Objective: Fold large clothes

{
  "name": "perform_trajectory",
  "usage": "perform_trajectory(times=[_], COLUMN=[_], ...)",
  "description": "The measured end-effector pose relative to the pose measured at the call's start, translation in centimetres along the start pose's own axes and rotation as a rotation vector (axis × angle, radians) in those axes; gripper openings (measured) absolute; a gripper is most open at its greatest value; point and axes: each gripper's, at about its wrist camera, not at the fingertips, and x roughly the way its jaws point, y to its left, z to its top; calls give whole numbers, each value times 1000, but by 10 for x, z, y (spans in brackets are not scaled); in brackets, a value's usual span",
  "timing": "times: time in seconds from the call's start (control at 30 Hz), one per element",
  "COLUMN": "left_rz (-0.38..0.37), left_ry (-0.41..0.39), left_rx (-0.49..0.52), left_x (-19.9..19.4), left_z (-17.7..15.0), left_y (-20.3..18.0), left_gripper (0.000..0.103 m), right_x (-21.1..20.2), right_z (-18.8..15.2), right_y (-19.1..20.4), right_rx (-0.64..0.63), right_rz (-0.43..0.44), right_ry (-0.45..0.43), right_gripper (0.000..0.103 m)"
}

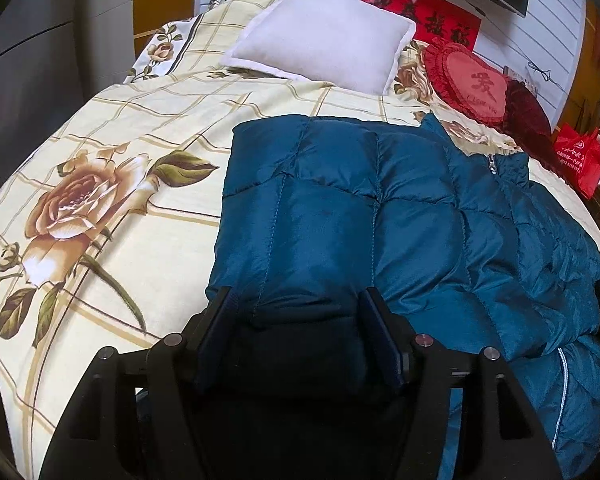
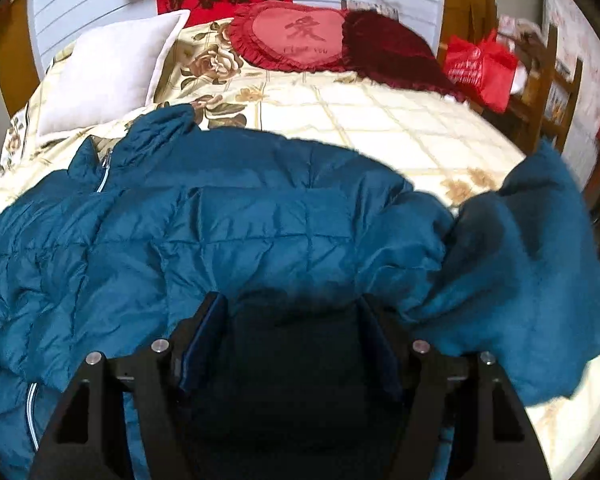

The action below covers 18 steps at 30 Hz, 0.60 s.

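Flowery bed sheet (image 1: 112,128) lies under a blue puffy jacket (image 1: 340,208) near the bed's front edge. Left gripper (image 1: 296,300) and right gripper (image 2: 290,304) both gape wide over it, pinching nothing.

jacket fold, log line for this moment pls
blue puffer jacket on bed | left gripper open over folded edge | right gripper over jacket, sleeve unfolded

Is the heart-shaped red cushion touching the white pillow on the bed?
Apart. The right wrist view shows a strip of flowered bedsheet between the white pillow and the heart-shaped red cushion; the left wrist view shows the same gap.
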Motion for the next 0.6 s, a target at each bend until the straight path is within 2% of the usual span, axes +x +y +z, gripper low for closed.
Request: perform_trajectory(times=[0.23, 0.4, 0.6], left_rz=[6, 6, 5], left_ry=[3, 7, 10], left_rx=[6, 11, 13], left_x=[2, 3, 3], left_z=[-1, -2, -2], left_y=[0, 0, 0], left_gripper=[72, 74, 75], right_x=[-48, -59, -81], right_z=[-1, 5, 7], right_y=[32, 47, 18], right_rx=[-14, -46, 27], right_rz=[103, 65, 42], right_ry=[-85, -136, -212], right_gripper=[73, 75, 76])
